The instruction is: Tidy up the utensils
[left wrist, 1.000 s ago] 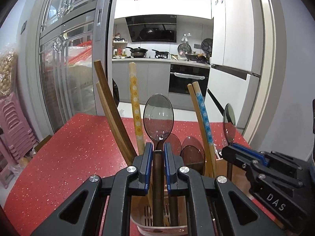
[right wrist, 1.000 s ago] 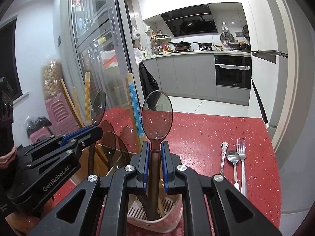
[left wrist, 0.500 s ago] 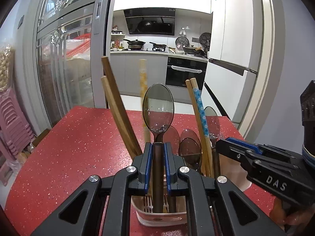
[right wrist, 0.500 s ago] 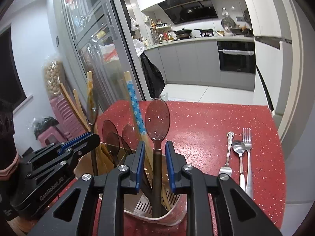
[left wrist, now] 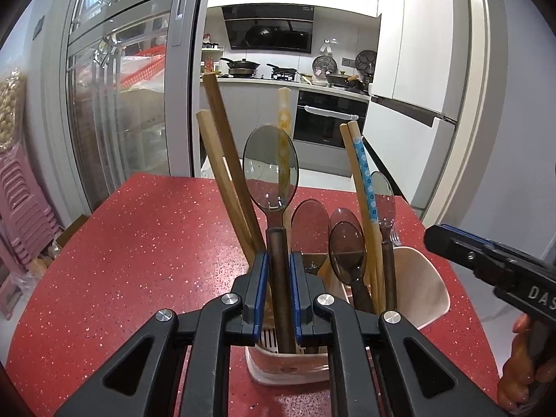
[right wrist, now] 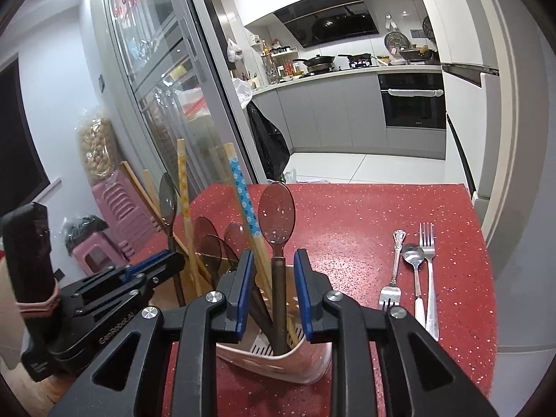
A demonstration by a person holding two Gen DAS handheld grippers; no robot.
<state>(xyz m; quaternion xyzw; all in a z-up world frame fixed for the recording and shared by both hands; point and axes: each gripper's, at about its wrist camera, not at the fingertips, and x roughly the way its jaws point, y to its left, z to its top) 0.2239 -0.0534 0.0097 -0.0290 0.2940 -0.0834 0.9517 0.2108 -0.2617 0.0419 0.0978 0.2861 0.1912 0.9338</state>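
left claw (left wrist: pixel 278 290) clamps spoon (left wrist: pixel 270 170); right claw (right wrist: pixel 272 290), just opening, straddles another.

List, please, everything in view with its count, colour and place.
table: one, red speckled, underneath everything
holder: one, cream-pink, on table
spoons: five, smoky translucent, standing in holder
chopsticks: at least five, wooden, some patterned, in holder
forks: two, silver, flat on table right of holder
metal spoon: one, silver, between forks
left gripper: black, shut on one spoon's handle
right gripper: black, jaws just opened, clear of another spoon's handle
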